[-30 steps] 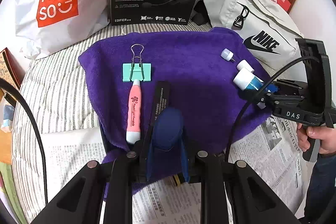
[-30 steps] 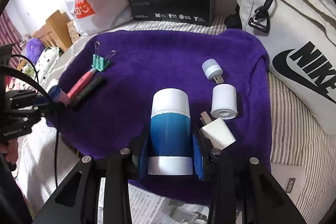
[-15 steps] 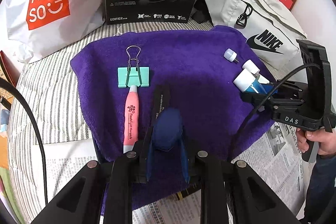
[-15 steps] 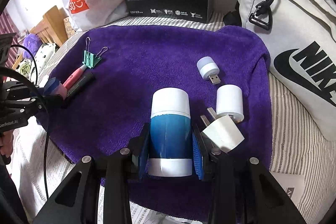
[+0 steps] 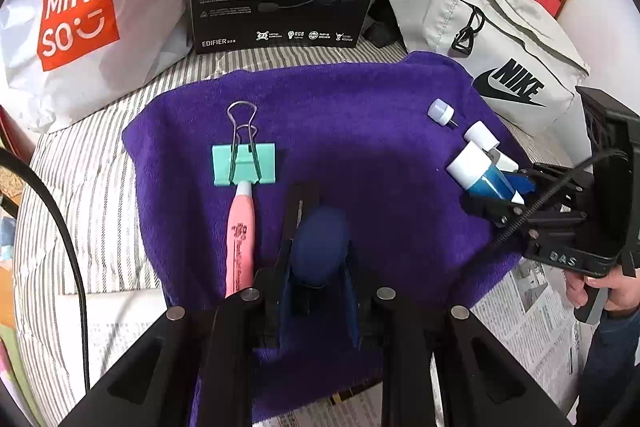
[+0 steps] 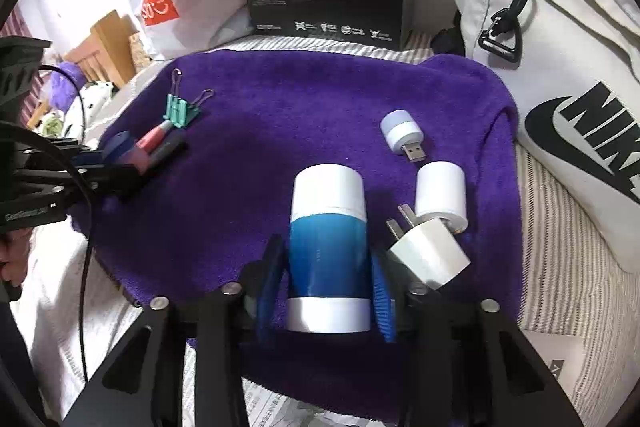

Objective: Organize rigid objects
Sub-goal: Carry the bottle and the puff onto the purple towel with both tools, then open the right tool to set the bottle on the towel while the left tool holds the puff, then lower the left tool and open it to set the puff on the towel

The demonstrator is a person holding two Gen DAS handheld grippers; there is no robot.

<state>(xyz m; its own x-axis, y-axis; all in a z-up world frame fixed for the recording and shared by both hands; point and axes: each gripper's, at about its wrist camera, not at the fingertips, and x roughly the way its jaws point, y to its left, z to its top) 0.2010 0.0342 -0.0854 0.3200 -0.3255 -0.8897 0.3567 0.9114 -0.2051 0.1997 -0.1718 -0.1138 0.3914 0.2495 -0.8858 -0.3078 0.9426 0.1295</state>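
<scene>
The blue-and-white bottle [image 6: 328, 251] is being released beside the white plug [image 6: 430, 253] as the right gripper [image 6: 326, 291] jaws are opening, best withdrawn straight back, while a dark blue object [image 5: 318, 247] is being clamped by the left gripper [image 5: 318, 291].

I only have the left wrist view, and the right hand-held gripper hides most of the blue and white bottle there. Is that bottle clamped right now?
Observer: No. The right wrist view shows the right hand-held gripper with its jaws opening. The bottle lies between them on the purple towel.
Operator: What are the white bits behind it?
Observer: One is a white wall plug, lying close beside the bottle with its prongs up.
Operator: And the small lamp?
Observer: The lamp has a bare USB connector, pointing toward a white cylinder.
</scene>
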